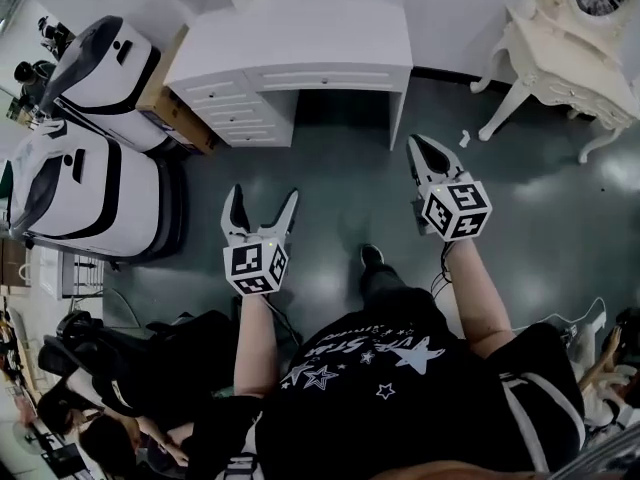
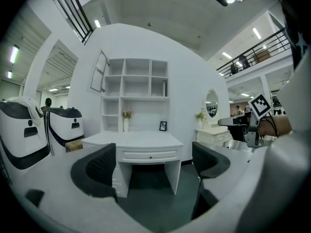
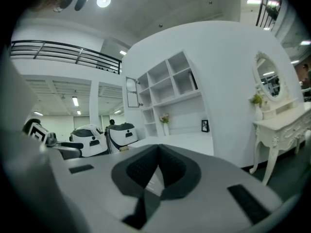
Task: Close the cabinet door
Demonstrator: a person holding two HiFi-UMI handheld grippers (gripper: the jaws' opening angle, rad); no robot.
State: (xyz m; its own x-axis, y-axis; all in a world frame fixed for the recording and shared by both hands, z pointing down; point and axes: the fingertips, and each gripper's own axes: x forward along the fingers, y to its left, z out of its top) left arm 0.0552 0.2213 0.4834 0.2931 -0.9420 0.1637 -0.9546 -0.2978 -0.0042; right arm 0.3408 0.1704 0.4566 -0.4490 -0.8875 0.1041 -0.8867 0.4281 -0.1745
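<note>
Both forearms reach forward from the person's body toward 12 o'clock in the head view, elbows bent a little, each hand carrying its gripper roughly level. The left gripper hangs over the dark floor, its jaws spread wide with nothing between them; in the left gripper view only the desk shows in the gap, well beyond. The right gripper sits at 3 o'clock from the left one and somewhat farther forward, its jaws pressed together on nothing, the pads meeting in the right gripper view.

The door stands swung open at the upper left corner of the shelves that rise behind the desk, at about 11 o'clock from the left jaws. It looks like a thin framed panel, though it is too small to be sure. The right gripper view shows the same door at 11 o'clock, hinged out from the left edge of the shelves. Both grippers are well apart from it
</note>
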